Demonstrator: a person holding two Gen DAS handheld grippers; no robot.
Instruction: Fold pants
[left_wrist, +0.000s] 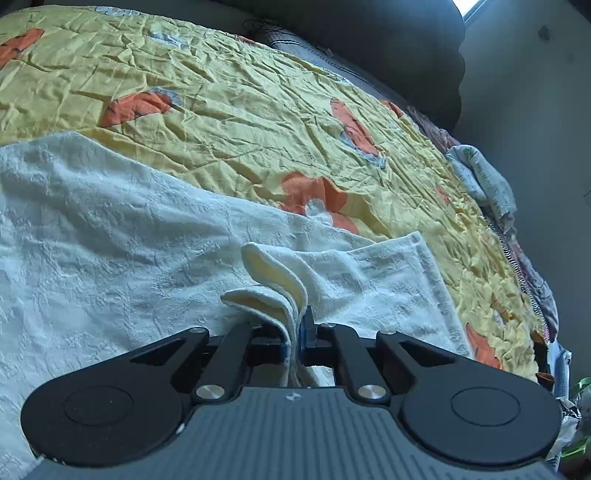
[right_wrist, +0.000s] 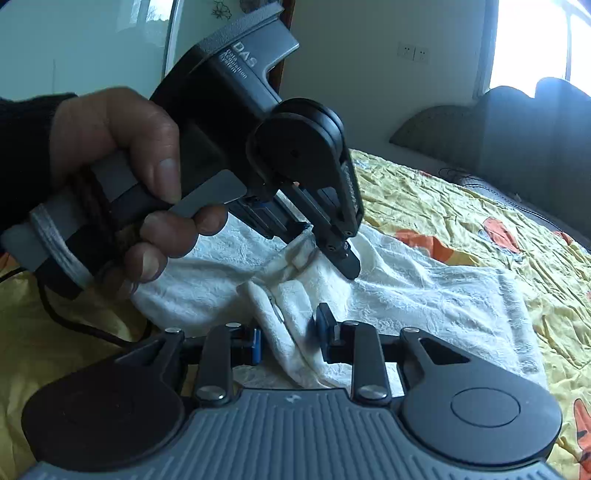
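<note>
Left wrist view: your left gripper (left_wrist: 295, 338) pinches folded layers of the white pants (left_wrist: 110, 236), fingers pressed together on the cloth. The pants lie spread across the yellow flowered bedspread (left_wrist: 240, 118), toward its near edge. In the right wrist view, your right gripper (right_wrist: 290, 341) stands spread, a bunched ridge of fabric between its blue pads (right_wrist: 322, 328). Your hand (right_wrist: 122, 177) holds the left gripper above the pants, beside the dark headboard (right_wrist: 517, 140).
</note>
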